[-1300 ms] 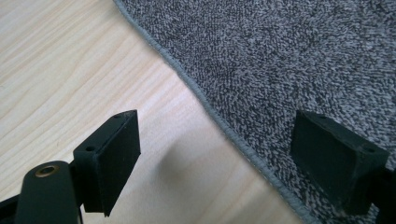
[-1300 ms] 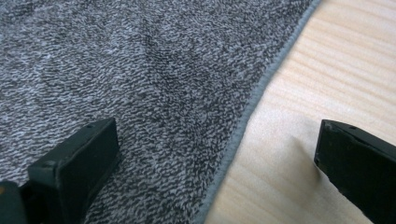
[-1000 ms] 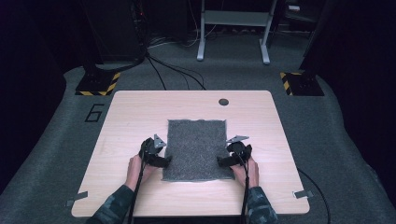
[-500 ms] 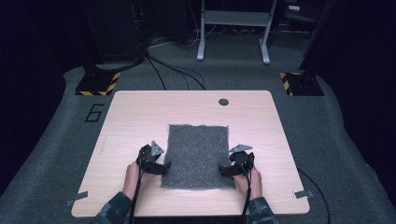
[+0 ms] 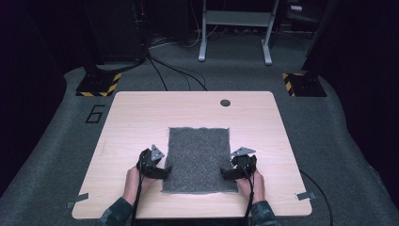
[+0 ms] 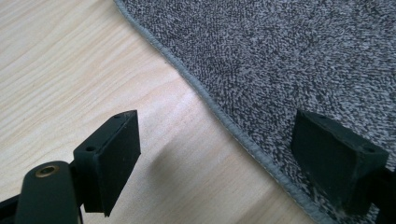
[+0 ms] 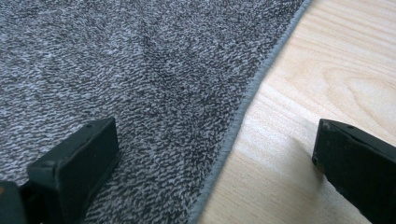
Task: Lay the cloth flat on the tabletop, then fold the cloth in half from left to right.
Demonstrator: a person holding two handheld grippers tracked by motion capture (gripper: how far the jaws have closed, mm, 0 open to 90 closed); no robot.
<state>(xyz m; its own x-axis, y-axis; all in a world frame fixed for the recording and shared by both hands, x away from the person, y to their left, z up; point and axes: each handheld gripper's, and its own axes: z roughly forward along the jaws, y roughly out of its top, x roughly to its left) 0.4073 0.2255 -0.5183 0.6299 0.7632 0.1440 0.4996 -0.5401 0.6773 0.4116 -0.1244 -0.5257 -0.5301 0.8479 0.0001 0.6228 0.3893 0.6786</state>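
**Grey towel, both edges straddled**

Black jaws stand spread on my left gripper (image 5: 162, 170), low in the frame's left half: one pad over bare wood, the other over the grey towel (image 5: 199, 159), with its hemmed left edge running between them. Nothing is pinched yet. My right gripper (image 5: 227, 173) mirrors it at the towel's lower right, jaws likewise wide apart, straddling the right hem. I judge this pose is a set-up for taking both near corners at once, so the cloth can be lifted or folded evenly.

The towel lies flat and square at the middle of the frame, nearer my edge of the wooden table (image 5: 136, 117). A small dark round cap (image 5: 225, 102) sits in the tabletop toward the far edge. Beyond, grey carpet carries a printed numeral 6 (image 5: 95, 113), cables, two yellow-and-black striped bases (image 5: 99, 84) and a pale metal stand (image 5: 234, 28) at the upper centre.
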